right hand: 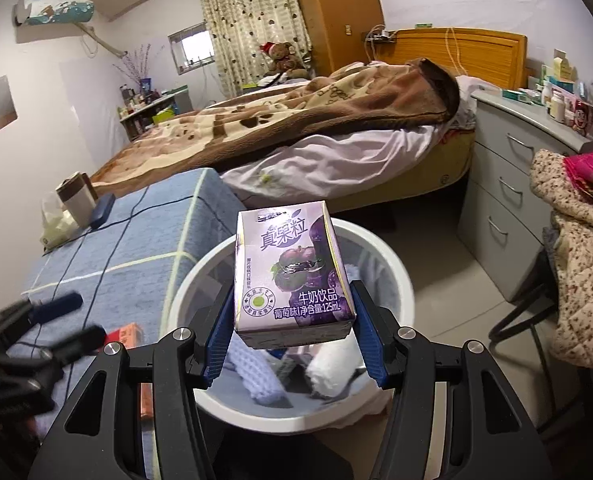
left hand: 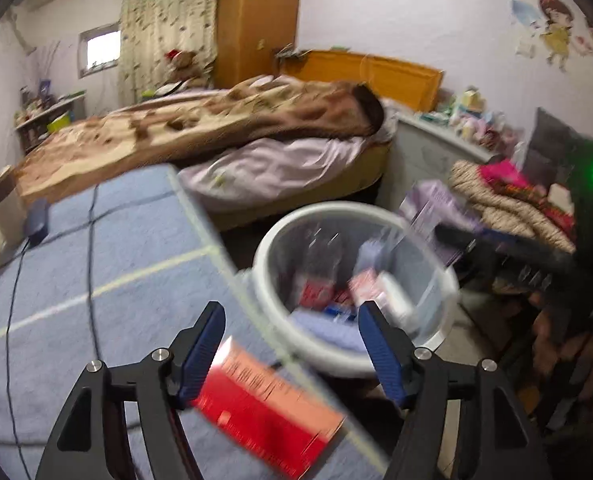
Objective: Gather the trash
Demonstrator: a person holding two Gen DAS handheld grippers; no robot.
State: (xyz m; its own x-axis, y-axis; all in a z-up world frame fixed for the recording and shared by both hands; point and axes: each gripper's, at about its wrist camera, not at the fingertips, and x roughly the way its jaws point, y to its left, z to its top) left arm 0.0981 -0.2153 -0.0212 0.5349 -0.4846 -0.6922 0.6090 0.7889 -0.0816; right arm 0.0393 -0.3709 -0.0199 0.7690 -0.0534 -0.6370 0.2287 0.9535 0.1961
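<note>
Directly beyond the right gripper (right hand: pixel 292 332), which pinches a purple carton (right hand: pixel 292 272), gapes the white bin (right hand: pixel 396 264); the left gripper (left hand: pixel 292 344), spread, straddles a red box (left hand: pixel 264 412) at the table's edge (left hand: pixel 212 236).

Open bin (right hand: pixel 392 256) mouth beside table (right hand: pixel 144 240)

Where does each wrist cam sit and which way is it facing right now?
Left wrist: on the left tool, facing forward and down over a red-orange cardboard box towards a white round plastic bin; own blue-padded fingers show.
Right wrist: on the right tool, facing down into the bin, a purple milk carton gripped in front.
Shared: bin, blue-clothed table, bed.
</note>
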